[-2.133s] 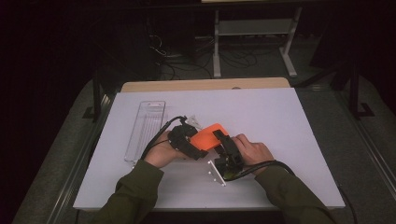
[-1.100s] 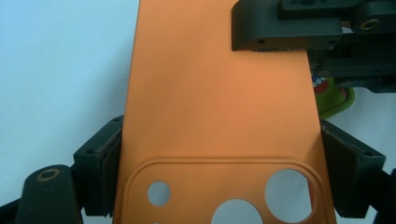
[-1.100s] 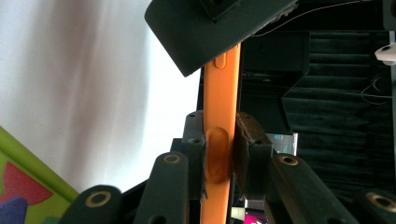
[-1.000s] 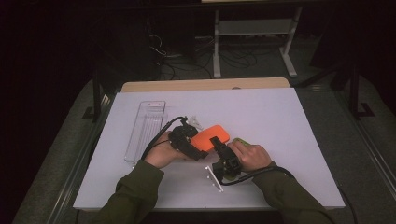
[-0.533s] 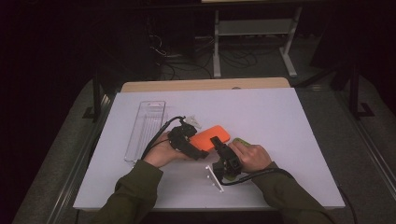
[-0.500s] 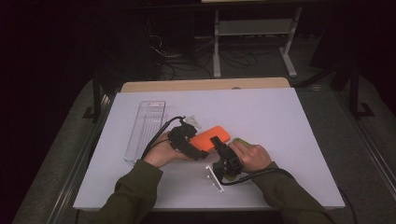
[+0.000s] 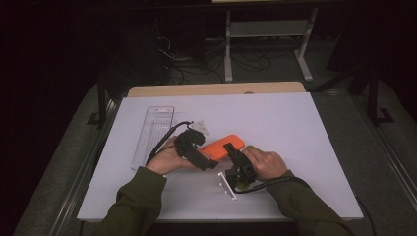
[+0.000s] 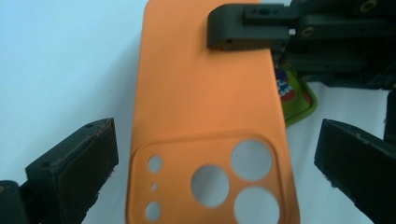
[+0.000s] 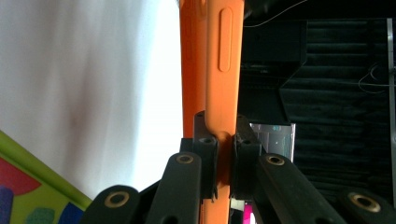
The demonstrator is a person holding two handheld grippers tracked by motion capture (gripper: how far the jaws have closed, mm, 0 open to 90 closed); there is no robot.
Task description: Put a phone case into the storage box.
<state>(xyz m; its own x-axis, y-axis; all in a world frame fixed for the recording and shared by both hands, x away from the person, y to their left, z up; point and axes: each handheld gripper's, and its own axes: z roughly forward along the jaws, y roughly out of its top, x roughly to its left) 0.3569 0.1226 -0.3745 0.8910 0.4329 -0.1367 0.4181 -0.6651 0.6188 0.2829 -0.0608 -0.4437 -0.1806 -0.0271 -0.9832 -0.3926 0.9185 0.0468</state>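
Orange phone case (image 7: 221, 147) sits near the middle of the white surface (image 7: 305, 128), toward its near edge. Right gripper (image 9: 223, 140) has its jaws clamped on the case edge. Left gripper (image 8: 212, 172) jaws have just been opening; they stand wide, the case's camera end between them, untouched.

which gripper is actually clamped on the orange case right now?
The right gripper: its jaws pinch the edge of the orange phone case. The left gripper has just opened; its pads stand clear on either side of the case.

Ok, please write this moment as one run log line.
left gripper: just opened, case between jaws | right gripper: shut on orange phone case | table
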